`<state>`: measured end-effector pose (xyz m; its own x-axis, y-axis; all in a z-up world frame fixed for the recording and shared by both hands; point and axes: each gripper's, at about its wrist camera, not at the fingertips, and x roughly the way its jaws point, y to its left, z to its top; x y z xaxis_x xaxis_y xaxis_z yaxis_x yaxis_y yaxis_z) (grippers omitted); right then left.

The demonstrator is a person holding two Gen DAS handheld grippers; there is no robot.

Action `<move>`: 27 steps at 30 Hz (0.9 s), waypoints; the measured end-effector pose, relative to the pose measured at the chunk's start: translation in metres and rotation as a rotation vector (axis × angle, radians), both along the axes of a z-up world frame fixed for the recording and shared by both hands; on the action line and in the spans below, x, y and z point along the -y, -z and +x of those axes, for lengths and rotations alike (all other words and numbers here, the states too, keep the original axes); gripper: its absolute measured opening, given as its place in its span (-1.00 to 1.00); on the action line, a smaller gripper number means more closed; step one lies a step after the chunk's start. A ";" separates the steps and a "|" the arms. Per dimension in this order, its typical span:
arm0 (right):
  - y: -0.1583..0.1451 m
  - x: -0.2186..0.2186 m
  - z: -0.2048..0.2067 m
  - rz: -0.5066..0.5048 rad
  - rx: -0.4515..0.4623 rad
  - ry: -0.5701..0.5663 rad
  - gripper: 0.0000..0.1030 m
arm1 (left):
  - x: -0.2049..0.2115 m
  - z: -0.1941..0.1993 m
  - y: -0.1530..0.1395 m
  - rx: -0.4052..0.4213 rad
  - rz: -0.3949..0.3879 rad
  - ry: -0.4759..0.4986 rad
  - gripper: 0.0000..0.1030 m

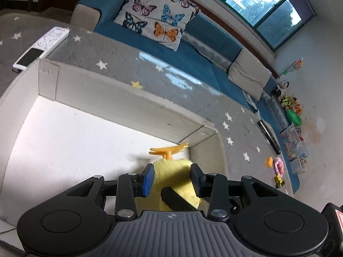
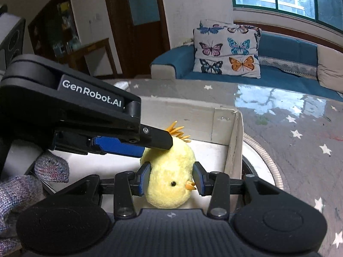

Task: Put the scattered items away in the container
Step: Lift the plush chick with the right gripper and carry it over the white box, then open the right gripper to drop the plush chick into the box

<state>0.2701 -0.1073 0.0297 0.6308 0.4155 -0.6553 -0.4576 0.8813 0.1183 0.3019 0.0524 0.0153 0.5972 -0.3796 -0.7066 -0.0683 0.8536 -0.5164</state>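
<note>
Both claws crowd one corner of the white box (image 2: pixel 233 141): my right claw (image 2: pixel 171 182) grips the yellow chick (image 2: pixel 169 184) just inside the near wall, while my left claw (image 1: pixel 171 178) stands spread around the chick's (image 1: pixel 171 171) back, apparently without squeezing. Only the left view shows the remote (image 1: pixel 40 47) on the table (image 1: pixel 120 64) beyond the box (image 1: pixel 128 98), whose floor lies bare leftward.

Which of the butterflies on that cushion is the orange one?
On the butterfly cushion, the orange butterfly is the one in the bottom row, lower right, under the turquoise one. The others are pink, blue or teal.
</note>
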 end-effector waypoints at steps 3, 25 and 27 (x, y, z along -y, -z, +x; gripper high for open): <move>-0.001 -0.004 -0.002 -0.021 0.011 -0.003 -0.17 | 0.000 0.002 0.005 -0.016 0.011 0.002 -0.23; -0.036 0.016 -0.078 -0.016 0.102 -0.049 0.34 | 0.004 -0.078 -0.040 0.142 0.099 0.028 -0.23; -0.037 0.017 -0.089 -0.015 0.109 -0.055 0.43 | 0.005 -0.090 -0.041 0.153 0.114 0.031 -0.23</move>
